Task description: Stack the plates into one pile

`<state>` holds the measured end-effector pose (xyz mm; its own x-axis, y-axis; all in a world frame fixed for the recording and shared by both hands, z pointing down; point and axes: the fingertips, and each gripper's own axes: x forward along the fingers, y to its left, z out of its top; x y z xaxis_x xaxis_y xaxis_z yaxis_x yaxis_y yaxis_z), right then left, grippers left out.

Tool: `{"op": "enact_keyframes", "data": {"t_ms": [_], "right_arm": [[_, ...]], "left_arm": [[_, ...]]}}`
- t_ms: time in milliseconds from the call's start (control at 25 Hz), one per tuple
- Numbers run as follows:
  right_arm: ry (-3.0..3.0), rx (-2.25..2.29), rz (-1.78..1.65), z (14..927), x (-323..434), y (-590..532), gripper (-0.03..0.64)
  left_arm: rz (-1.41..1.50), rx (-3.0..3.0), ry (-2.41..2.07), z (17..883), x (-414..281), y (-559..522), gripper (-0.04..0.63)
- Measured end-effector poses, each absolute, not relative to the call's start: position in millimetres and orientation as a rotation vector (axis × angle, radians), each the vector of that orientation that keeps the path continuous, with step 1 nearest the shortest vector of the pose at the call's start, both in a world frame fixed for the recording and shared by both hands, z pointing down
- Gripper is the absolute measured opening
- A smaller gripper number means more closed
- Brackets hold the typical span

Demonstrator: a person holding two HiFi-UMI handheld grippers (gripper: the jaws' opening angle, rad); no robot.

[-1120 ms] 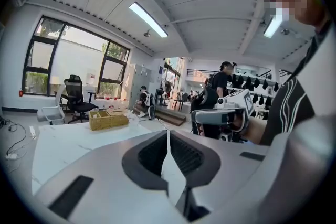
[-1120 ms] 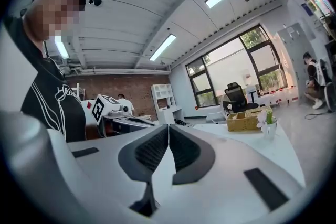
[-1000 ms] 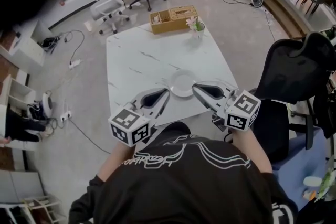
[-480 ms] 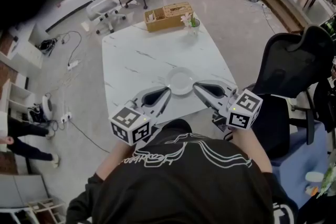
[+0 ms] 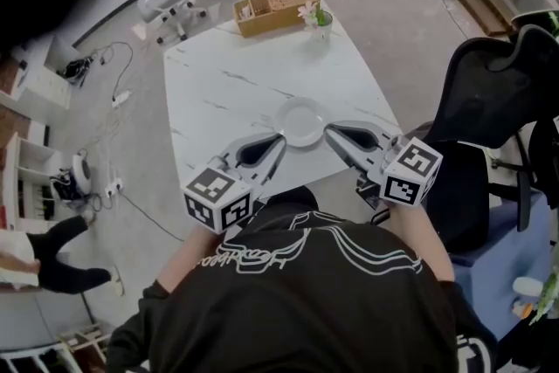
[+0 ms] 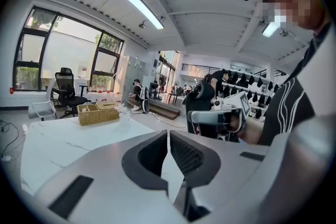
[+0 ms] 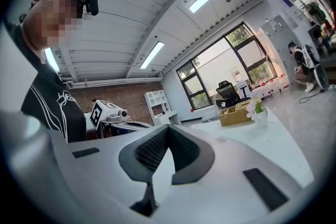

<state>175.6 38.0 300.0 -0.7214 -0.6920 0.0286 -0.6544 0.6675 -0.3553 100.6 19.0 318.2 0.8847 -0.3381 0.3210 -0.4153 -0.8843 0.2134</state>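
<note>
over the last second little changes: the left gripper (image 5: 280, 139) and right gripper (image 5: 329, 130), fingers closed and empty, still flank the plate (image 5: 300, 122) near the worktop (image 5: 227, 92) front edge, sinking slightly, so stacking looks finished.

Glossy white plate (image 5: 301, 122), smooth marble-veined tabletop (image 5: 223, 87), rough woven wicker basket (image 5: 272, 7).
</note>
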Motion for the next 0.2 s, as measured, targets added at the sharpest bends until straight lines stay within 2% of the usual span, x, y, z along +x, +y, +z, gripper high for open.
{"op": "enact_keyframes", "data": {"t_ms": [200], "right_arm": [[2.762, -1.143, -0.535, 309, 180, 28, 0.026]], "left_arm": [[0.436, 2.756, -0.571, 333, 102, 9, 0.034]]}}
